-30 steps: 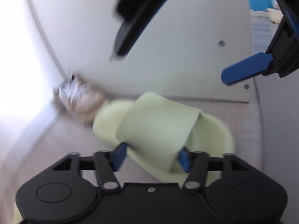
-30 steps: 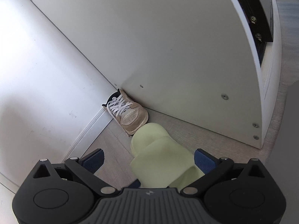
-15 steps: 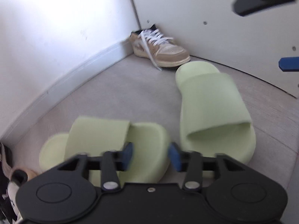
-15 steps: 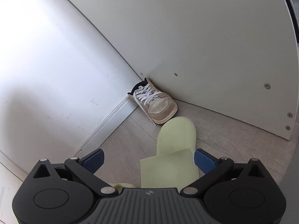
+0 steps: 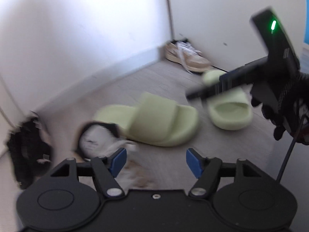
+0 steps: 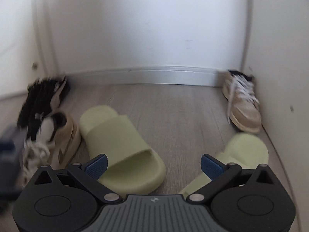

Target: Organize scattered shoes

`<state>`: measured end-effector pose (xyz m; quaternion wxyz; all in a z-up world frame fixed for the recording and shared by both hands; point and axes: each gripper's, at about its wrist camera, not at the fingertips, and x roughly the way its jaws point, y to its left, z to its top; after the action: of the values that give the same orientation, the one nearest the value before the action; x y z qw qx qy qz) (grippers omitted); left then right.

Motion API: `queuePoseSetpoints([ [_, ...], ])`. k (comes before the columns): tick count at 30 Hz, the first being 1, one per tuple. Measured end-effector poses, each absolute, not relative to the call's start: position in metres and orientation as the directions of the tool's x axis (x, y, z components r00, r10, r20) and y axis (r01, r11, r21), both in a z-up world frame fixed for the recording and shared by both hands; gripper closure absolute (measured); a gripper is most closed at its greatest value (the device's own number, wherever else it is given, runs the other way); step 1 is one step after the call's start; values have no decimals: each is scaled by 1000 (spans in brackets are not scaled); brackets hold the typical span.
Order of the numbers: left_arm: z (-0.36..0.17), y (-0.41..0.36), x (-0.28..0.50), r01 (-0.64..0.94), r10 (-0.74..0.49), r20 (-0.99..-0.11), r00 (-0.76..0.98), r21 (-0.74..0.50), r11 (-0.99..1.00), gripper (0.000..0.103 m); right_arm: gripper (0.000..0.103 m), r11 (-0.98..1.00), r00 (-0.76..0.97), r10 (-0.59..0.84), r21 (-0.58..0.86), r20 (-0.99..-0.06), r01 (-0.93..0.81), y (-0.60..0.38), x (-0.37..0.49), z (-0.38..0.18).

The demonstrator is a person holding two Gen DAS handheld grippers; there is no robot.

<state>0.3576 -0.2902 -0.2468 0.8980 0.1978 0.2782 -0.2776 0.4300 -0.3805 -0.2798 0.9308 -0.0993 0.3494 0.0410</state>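
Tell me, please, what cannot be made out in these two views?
- Left wrist: black shoe at the left edge, smeared by motion blur.
- Left wrist: far slide, toe crossed by the right gripper's body.
- Right wrist: right slide, heel hidden behind the right gripper.
- Right wrist: dark object, cut off by the left edge, blurred.

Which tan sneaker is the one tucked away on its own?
Follow the white baseboard to the right corner. The tan sneaker sits there against the side panel, toe pointing out, white laces loose. Unlike the other tan sneaker at left, no black shoe sits beside it.
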Motion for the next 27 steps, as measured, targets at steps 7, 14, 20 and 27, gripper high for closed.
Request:
queuePoseSetpoints([
  [7, -242, -271, 362, 551, -364, -635, 681, 118, 826, 26, 1, 951, 705, 83, -155, -704, -267, -332, 487, -309],
  [14, -249, -272, 355, 574, -390, -660, 642, 77, 815, 27, 2, 958, 651, 94, -110, -753, -265, -333, 517, -324],
  [20, -249, -269, 370, 519, -359, -656, 664, 58, 853, 27, 4, 998, 654, 33, -6, -756, -57, -350, 569, -326],
  [27, -236, -261, 412, 372, -282, -629, 724, 12, 928, 27, 5, 989, 622, 51, 126, -781, 76, -358, 643, -321],
])
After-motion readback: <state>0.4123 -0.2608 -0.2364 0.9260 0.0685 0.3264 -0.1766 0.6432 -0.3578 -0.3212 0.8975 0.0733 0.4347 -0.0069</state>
